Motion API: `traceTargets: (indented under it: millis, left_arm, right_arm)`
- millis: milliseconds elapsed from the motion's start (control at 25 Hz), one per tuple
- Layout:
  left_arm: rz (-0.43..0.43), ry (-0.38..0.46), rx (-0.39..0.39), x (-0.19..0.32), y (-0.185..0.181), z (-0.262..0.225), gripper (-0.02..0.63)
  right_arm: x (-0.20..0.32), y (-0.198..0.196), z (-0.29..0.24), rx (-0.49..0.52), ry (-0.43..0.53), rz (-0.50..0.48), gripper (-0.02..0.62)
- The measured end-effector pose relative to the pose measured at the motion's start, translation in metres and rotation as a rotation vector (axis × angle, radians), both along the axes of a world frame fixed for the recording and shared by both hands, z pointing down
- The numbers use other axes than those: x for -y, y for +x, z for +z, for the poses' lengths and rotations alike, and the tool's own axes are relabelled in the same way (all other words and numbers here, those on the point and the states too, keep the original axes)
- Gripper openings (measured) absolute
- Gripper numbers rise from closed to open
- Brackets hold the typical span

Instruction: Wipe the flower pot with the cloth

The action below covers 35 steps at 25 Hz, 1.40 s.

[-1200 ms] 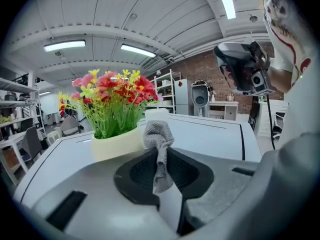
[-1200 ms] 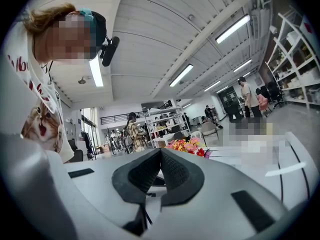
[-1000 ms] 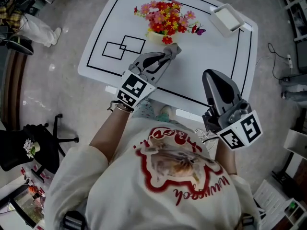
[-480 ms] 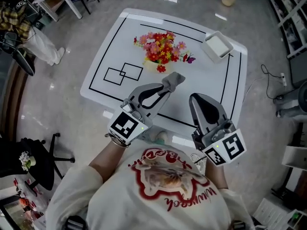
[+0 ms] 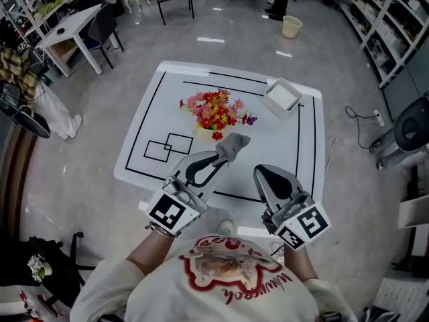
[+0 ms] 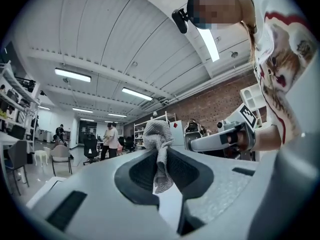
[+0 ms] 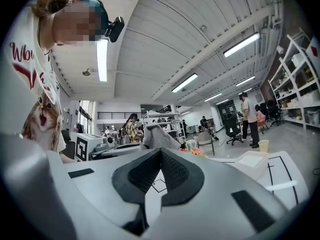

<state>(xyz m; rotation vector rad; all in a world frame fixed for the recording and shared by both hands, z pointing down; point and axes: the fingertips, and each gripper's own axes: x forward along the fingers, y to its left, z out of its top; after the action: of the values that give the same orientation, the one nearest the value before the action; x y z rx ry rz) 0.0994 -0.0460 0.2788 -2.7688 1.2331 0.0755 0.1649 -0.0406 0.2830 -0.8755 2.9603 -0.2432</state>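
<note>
Flower pot: small cream pot (image 5: 202,133) under a bunch of red, pink and yellow artificial flowers (image 5: 212,108). It stands upright on the white table with black line markings (image 5: 285,153), roughly mid-table, inside the outer black frame. A small purple butterfly ornament (image 5: 250,120) sits at the bouquet's right edge.

Grey woven cloth (image 5: 232,144): in the head view it shows just right of and nearer than the pot. Can't tell from above whether it touches. It's bunched, with the top wad sticking out past the jaw tips and a tail hanging down between the jaws.

Left gripper (image 5: 220,155): jaws clamped on the cloth, nearly fully closed, pointing level toward the pot.

Right gripper (image 5: 260,173): jaws fully closed, pads meeting, nothing between them. It sits beside the left one over the near edge of the table, apart from cloth and pot. Its own view shows the cloth and flowers beyond the jaw tips.

Other table items: shallow white rectangular tray (image 5: 282,96) at the far right, well apart from the pot; two overlapping black-outlined rectangles (image 5: 167,147) printed left of the pot.

Floor beyond the table: beige bucket (image 5: 291,26).
</note>
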Motion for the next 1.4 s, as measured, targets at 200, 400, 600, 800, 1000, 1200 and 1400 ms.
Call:
traceTargets:
  millis: [200,400,600,800,1000,1200,1400]
  left_arm:
    - [0.011,-0.06,-0.026,-0.034,-0.034,0.012,0.051]
    - [-0.004,-0.073,-0.016,-0.074,-0.077,0.017,0.051]
    - [0.018,-0.055,-0.034,-0.122,-0.099,0.013,0.051]
    - [0.055,-0.053,-0.052,-0.171,-0.113,0.017,0.051]
    - [0.096,-0.088,-0.061,-0.212,-0.115,0.03,0.051]
    - [0.137,-0.091,-0.069,-0.235,-0.11,0.031,0.051]
    - [0.162,-0.056,-0.101,-0.249,-0.106,0.017,0.051]
  right_arm:
    - [-0.025,-0.027,-0.004,-0.012,0.011,0.023,-0.002]
    - [-0.066,-0.065,-0.007,-0.004,0.022,0.035,-0.002]
    - [-0.119,-0.095,-0.003,-0.007,0.019,0.054,-0.002]
    - [-0.17,-0.112,0.001,-0.003,0.022,0.105,-0.001]
    - [-0.213,-0.12,0.009,-0.001,0.009,0.16,-0.002]
    - [-0.241,-0.126,0.012,-0.002,-0.004,0.175,-0.001]
    - [-0.256,-0.128,0.006,-0.008,0.016,0.187,-0.002]
